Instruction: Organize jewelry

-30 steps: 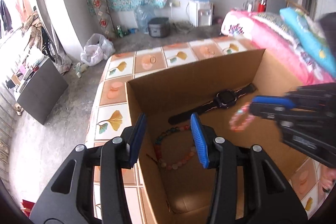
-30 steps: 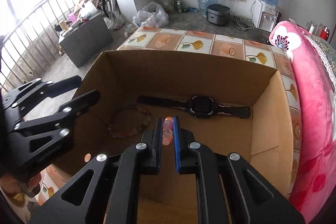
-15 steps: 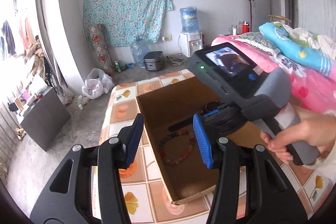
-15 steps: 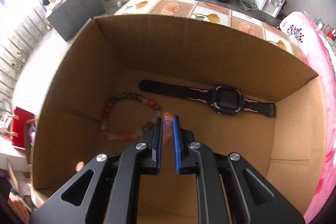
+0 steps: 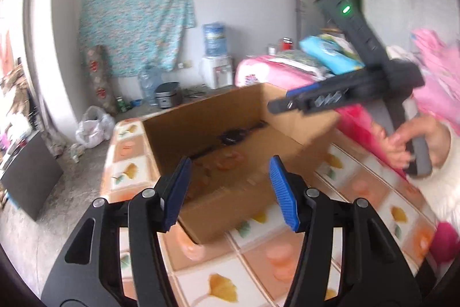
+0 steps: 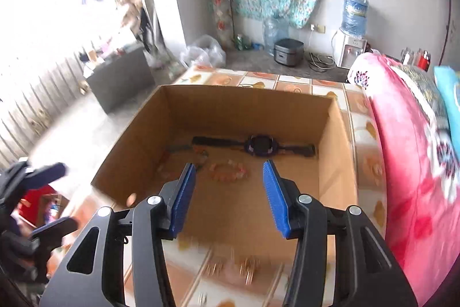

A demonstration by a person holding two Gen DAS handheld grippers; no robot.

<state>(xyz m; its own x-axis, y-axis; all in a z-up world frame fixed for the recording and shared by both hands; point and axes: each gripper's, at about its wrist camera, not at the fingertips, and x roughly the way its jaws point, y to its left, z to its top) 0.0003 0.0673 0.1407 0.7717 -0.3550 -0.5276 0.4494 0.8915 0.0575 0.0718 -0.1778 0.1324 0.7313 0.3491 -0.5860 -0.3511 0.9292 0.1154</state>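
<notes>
A cardboard box (image 6: 244,111) stands open on the patterned table. On its floor lie a black watch (image 6: 260,146), a pink bead bracelet (image 6: 228,173) and a blurred multicoloured bead bracelet (image 6: 184,154). My right gripper (image 6: 230,192) hovers above the box's near edge, its jaws opening with nothing between them. My left gripper (image 5: 230,192) hangs before the box (image 5: 230,206), jaws opening and empty. In the left wrist view the watch (image 5: 233,135) shows inside, and the right gripper (image 5: 287,102) reaches over the box, held by a hand (image 5: 408,146).
A tablecloth (image 5: 218,289) with a leaf and tile pattern covers the table. Pink bedding (image 6: 408,163) lies along the right side. Left of the table the floor drops away, with a dark cabinet (image 6: 120,76). A rice cooker (image 6: 287,52) and water dispenser (image 6: 352,48) stand at the far wall.
The right gripper let go of the pink bead bracelet, which now lies on the box floor, and drew back out of the box. The left gripper backed away and its jaws widened.
</notes>
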